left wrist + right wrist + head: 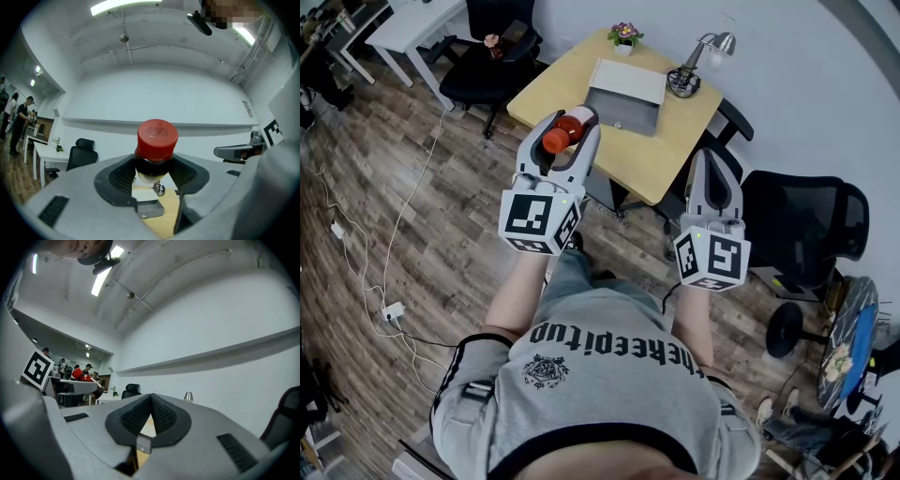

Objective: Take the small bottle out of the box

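— Gripping anything on the left?
— Yes. The left gripper has its jaws clamped on the small bottle, and the red cap pokes out past the jaw tips.
— And the box?
— It sits open on the desk, beyond the jaw tips, well apart from the bottle.
— The right gripper?
— Its jaws are pressed together at the tips, with nothing between them.

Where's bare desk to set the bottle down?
Bare wood left of the gray box, out to the table's left edge, and a strip between the box and the near-right edge. Crowded at the back: flower pot behind the box, desk lamp at its right.
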A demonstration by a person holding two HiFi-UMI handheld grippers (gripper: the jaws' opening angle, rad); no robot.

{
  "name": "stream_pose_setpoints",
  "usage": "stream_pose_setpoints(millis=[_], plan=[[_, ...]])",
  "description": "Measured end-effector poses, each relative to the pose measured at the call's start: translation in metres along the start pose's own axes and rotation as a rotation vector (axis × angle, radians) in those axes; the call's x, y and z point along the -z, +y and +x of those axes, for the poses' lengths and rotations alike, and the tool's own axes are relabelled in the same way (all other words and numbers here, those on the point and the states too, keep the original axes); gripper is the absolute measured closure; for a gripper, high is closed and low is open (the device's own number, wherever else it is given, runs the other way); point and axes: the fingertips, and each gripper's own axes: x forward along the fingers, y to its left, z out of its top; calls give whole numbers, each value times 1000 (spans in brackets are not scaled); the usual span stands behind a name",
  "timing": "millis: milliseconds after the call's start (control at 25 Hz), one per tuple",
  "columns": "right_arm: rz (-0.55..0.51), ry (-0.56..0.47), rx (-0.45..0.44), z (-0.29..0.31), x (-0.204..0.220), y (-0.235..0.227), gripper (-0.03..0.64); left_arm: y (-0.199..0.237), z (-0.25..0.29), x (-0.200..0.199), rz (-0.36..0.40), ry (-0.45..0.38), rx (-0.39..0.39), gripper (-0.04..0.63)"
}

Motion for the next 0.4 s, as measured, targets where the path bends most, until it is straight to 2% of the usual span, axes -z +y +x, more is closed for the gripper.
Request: stream_pose_setpoints(millis=[400], plan=[[1, -3, -9, -4, -1, 3, 615, -2, -4, -4, 2, -10, -4, 376]])
